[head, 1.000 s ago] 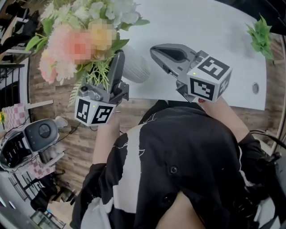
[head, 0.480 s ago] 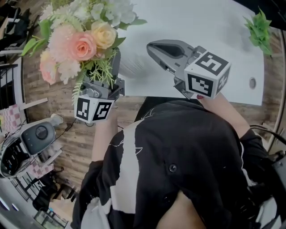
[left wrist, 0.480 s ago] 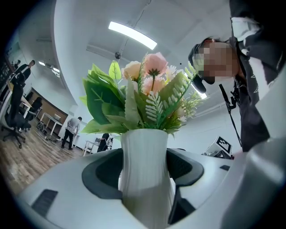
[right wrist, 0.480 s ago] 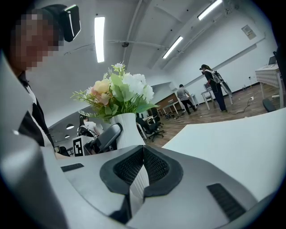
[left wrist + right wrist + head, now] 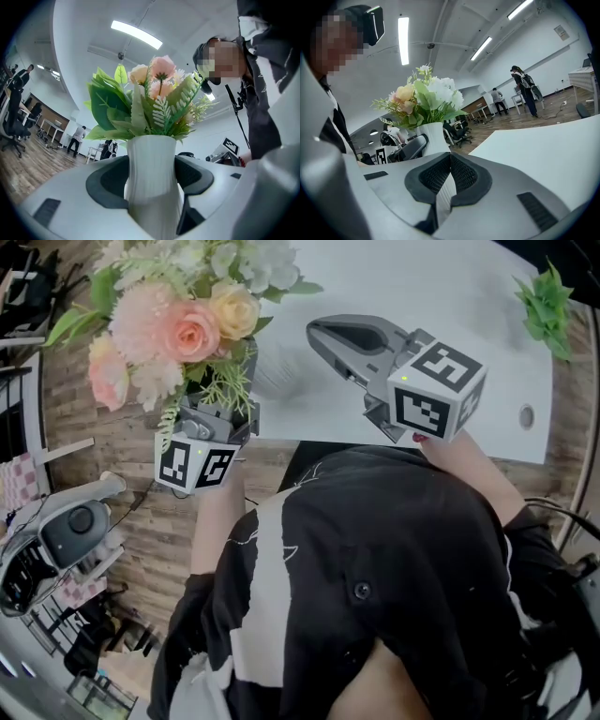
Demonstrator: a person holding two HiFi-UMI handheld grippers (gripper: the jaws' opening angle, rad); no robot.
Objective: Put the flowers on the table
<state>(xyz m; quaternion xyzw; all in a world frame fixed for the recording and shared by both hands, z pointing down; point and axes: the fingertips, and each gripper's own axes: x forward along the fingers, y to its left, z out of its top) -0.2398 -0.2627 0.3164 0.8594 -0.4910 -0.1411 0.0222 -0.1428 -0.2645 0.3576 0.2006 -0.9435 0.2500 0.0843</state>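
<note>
Flowers (image 5: 192, 324) in a white vase (image 5: 153, 197) are clamped in my left gripper (image 5: 151, 168), at the table's (image 5: 422, 287) near edge. My right gripper (image 5: 450, 154), jaws pressed together and empty, hangs over the table beside the vase.

White table (image 5: 450, 296), small green plant (image 5: 544, 310) near its right edge

- bright, even indoor light; ceiling strip lights (image 5: 137, 34) glare white in both gripper views.
- the white table (image 5: 450, 296) is almost blown out in the head view.
- at the table's near edge the vase (image 5: 278, 381) is smeared and pale against it, while the flowers (image 5: 187, 320) are sharp.
- both gripper views bend at the edges, with dark corners and soft-focus jaws.
</note>
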